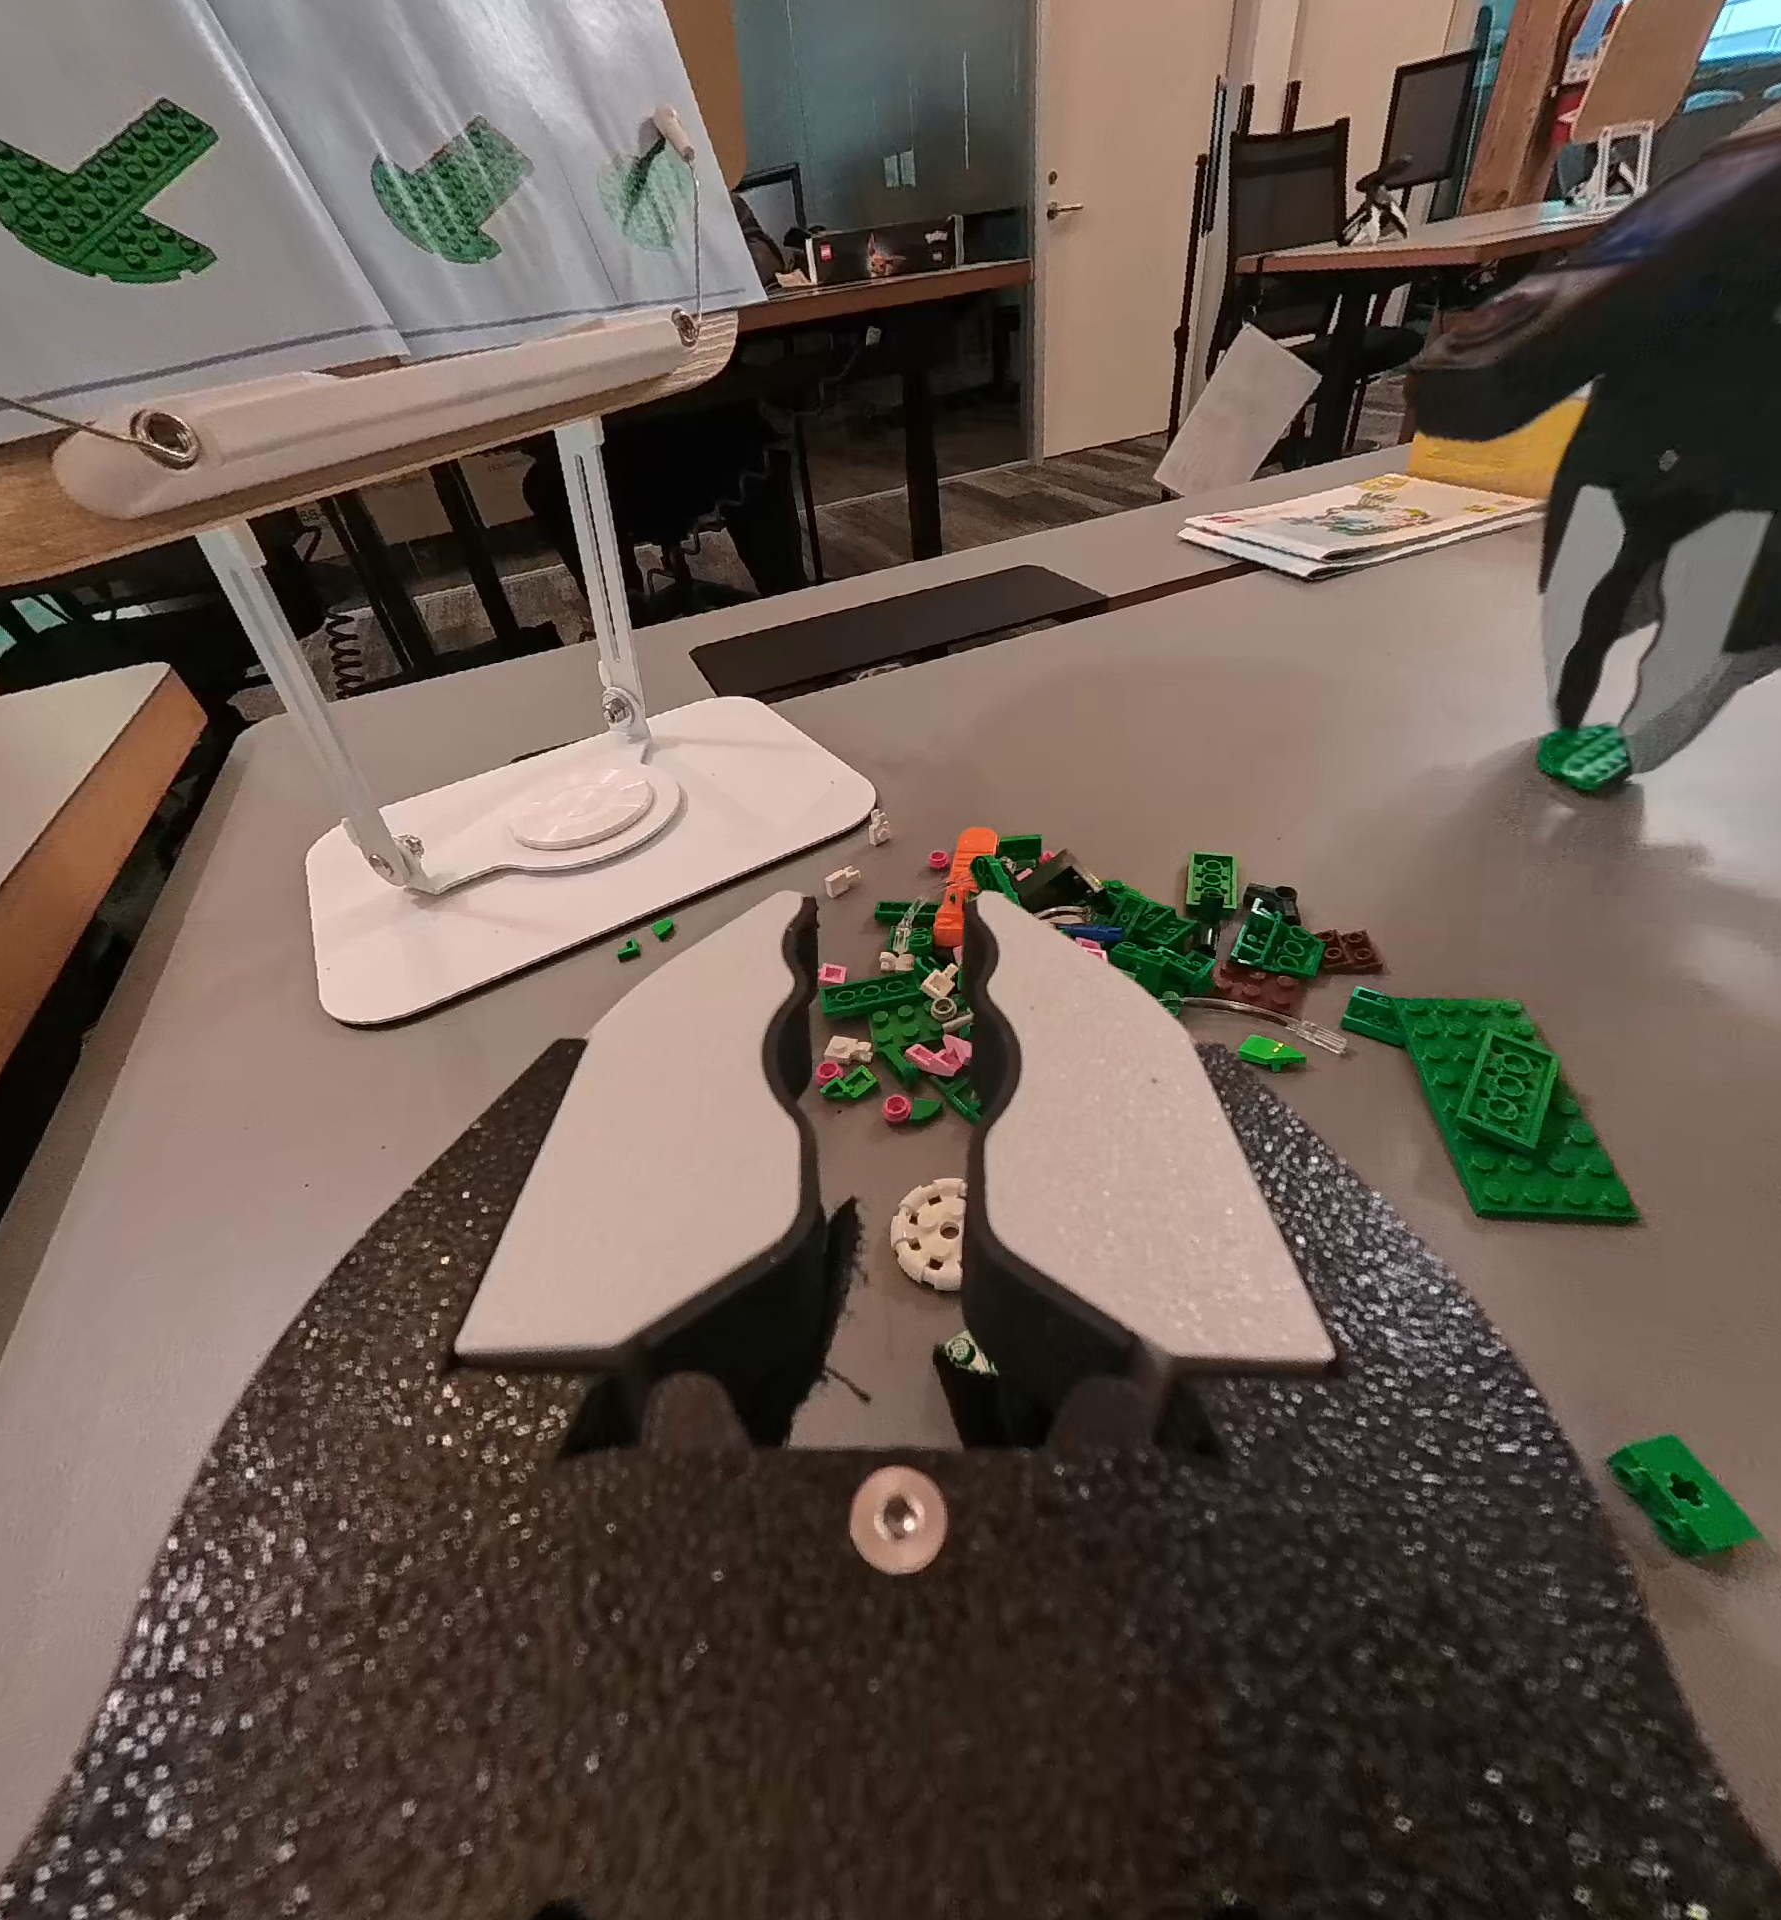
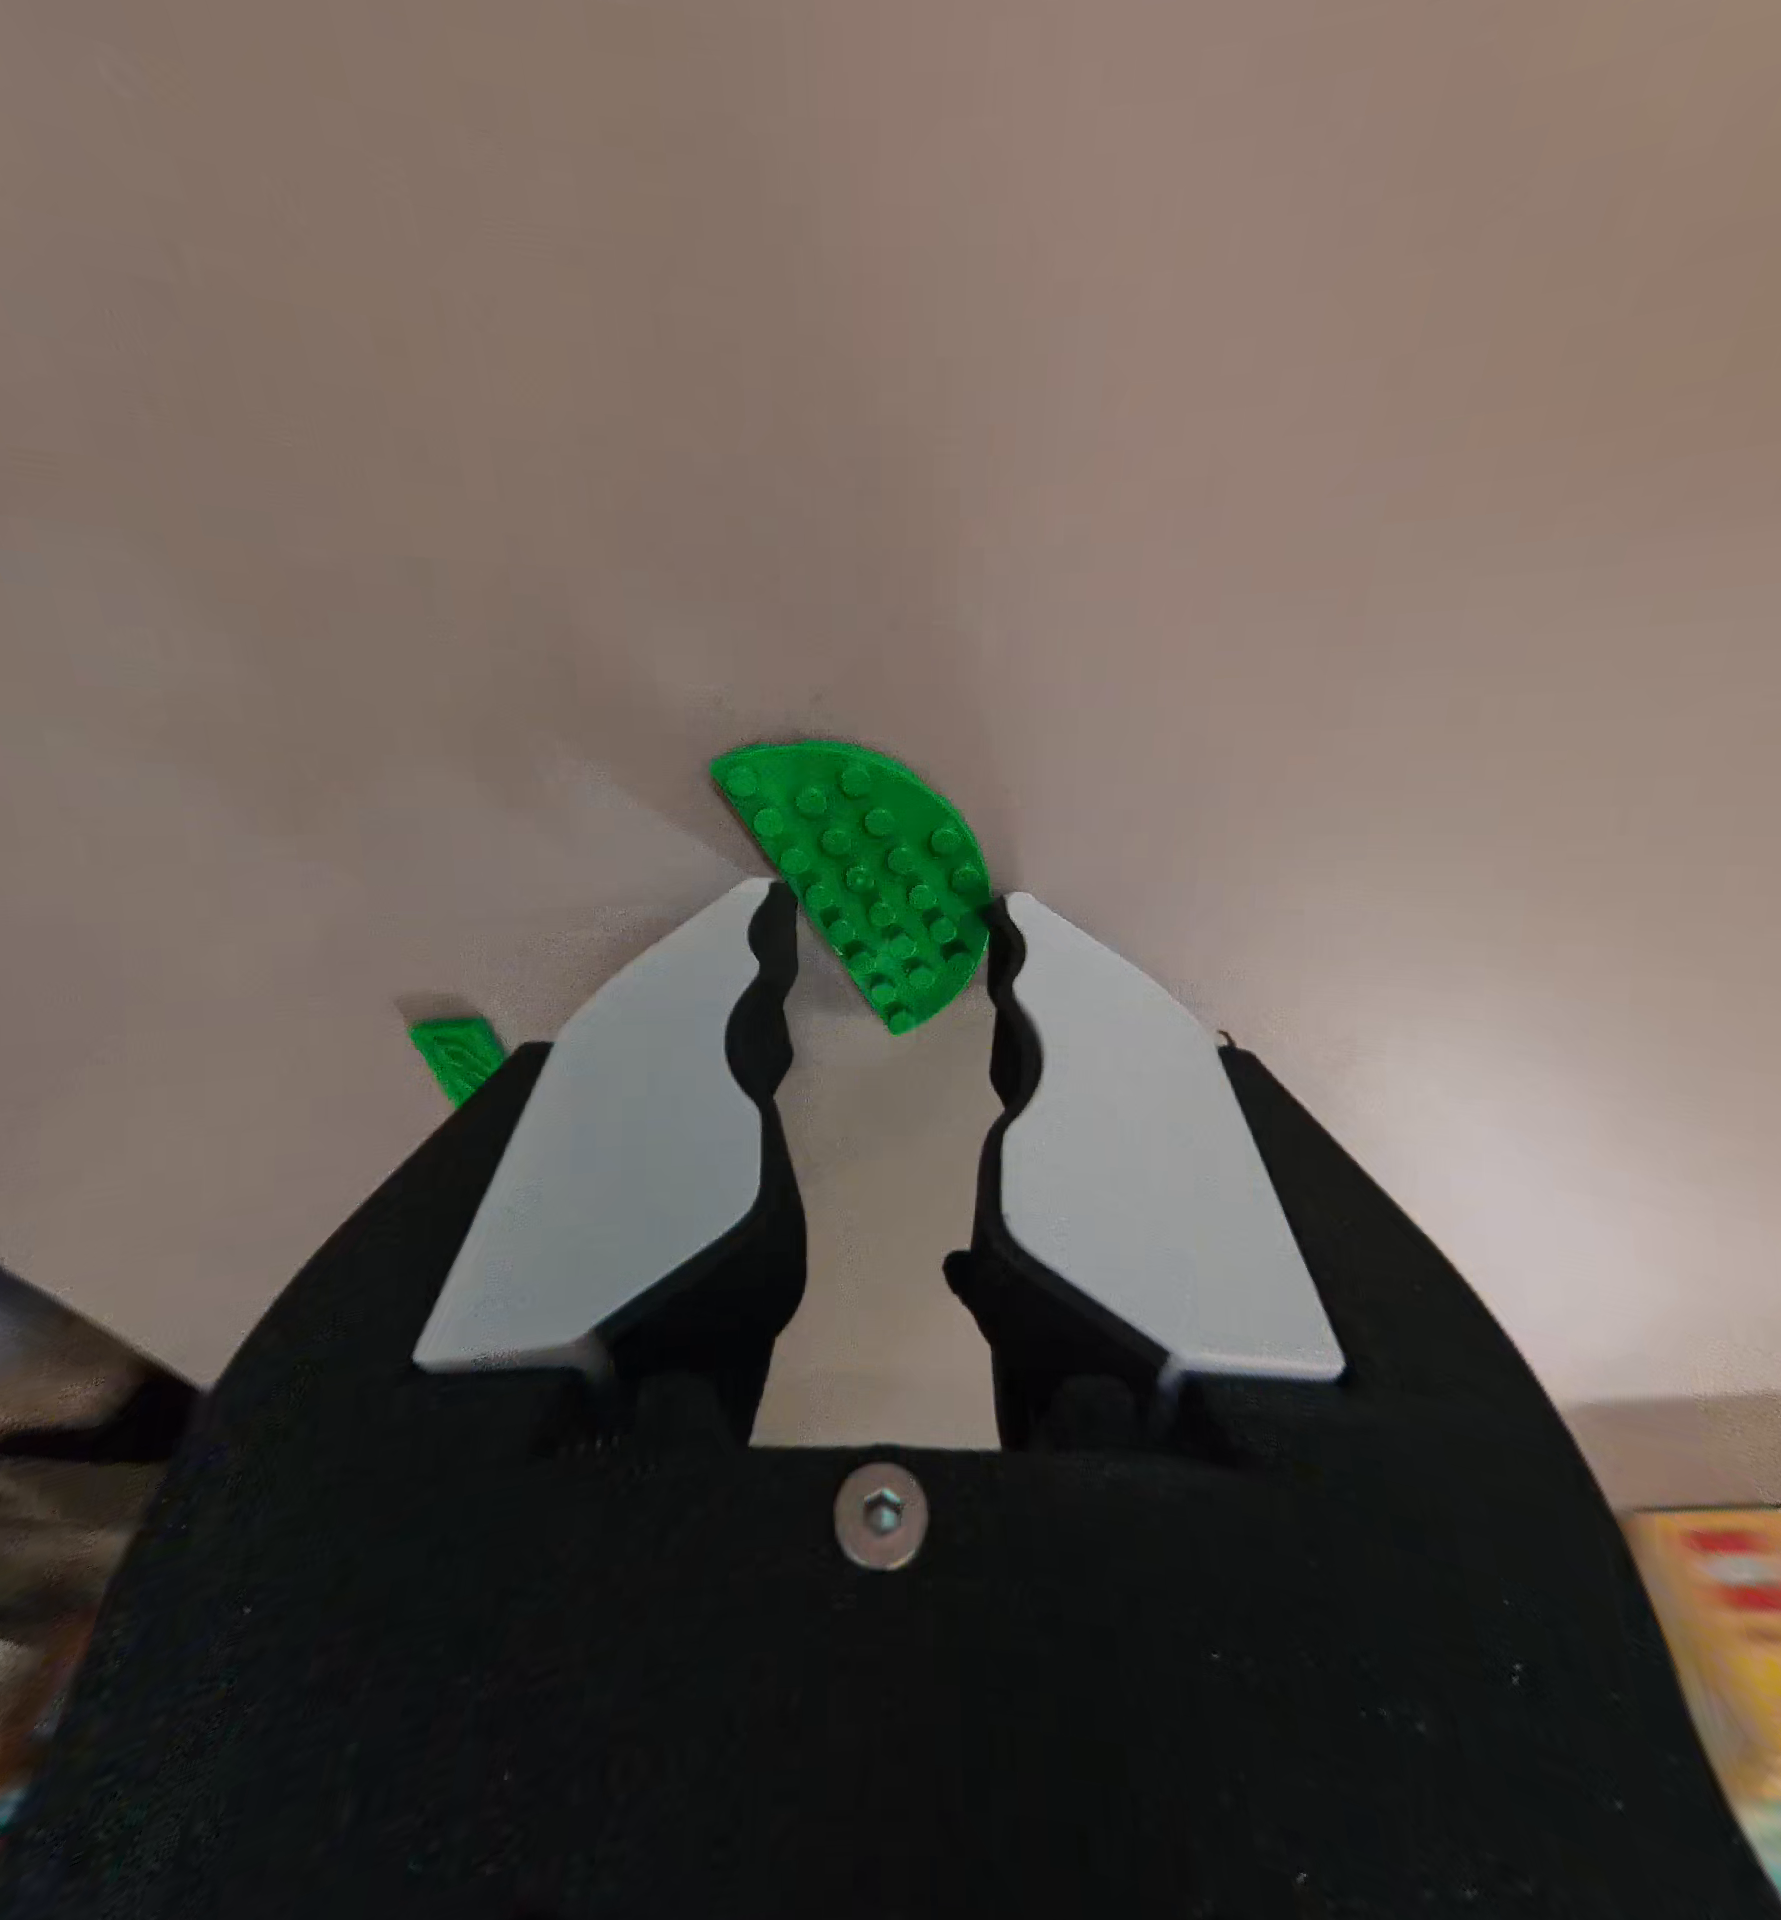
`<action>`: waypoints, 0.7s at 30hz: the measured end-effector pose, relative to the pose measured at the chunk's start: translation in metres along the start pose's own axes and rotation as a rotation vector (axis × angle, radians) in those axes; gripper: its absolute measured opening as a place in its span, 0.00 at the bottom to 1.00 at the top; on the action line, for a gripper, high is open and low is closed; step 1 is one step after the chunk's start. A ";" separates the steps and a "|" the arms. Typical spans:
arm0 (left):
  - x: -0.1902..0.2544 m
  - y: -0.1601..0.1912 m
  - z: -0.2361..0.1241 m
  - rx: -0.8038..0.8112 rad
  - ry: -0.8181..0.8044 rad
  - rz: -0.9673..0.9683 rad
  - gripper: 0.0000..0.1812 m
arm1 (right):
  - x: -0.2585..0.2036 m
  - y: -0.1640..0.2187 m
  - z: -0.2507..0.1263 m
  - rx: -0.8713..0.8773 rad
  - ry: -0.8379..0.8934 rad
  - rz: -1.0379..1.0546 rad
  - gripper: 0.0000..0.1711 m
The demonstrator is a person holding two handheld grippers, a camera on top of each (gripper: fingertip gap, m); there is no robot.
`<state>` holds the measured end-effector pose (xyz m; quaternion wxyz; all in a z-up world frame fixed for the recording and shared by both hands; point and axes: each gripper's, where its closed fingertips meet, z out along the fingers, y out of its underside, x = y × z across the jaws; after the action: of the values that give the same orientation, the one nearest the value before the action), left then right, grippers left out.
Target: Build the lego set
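1. A grey table [image 1: 1125,727] fills the scene, with a white book stand [image 1: 595,883] at far left propping up the open instruction pages [image 1: 294,187] – green plate assemblies pictured on them – and a folded booklet [image 1: 1353,520] lying at the far right edge.

2. A large green plate [image 1: 1520,1153] with a smaller plate stacked on it lies right of centre, just beside the loose pile of lego pieces [image 1: 1052,966] (mostly green, with pink, white, brown and one orange part).

3. The left gripper [image 1: 891,925] hangs over the near side of that pile, its jaws narrowly parted and holding nothing; a white round piece [image 1: 933,1231] sits on the table between its fingers.

4. The right gripper [image 2: 891,899] is down on the table well apart from the pile, at far right, jaws part-way open around a green half-round plate [image 2: 860,883].

5. In the right wrist view the plate lies flat, studs up, slewed across the gap, with the right fingertip [image 2: 1016,914] touching its curved edge and the other tip close by its straight edge – whether it is truly pinched cannot be told.

6. To do the pickup well, it likely pays to close gently on straight edge and curve together, since a thin plate gripped at a skew may pivot or skid out.
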<state>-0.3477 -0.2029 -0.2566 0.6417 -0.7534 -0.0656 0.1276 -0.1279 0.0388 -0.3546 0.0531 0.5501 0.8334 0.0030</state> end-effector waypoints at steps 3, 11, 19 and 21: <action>0.000 0.000 0.000 -0.002 -0.002 -0.002 0.14 | -0.007 0.005 -0.002 0.020 -0.103 0.225 0.27; 0.000 0.001 0.000 -0.004 -0.001 -0.001 0.14 | -0.026 -0.117 -0.053 0.538 -0.041 -0.100 0.24; 0.002 -0.001 0.001 -0.002 0.003 0.009 0.14 | -0.031 -0.206 -0.020 0.566 -0.119 -0.144 0.17; 0.003 -0.001 0.001 -0.003 0.006 0.011 0.14 | -0.037 -0.214 -0.017 0.556 -0.141 -0.160 0.17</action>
<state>-0.3455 -0.2011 -0.2564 0.6399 -0.7552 -0.0599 0.1287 -0.3111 -0.0781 -0.3481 -0.0419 0.4748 0.8372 -0.2680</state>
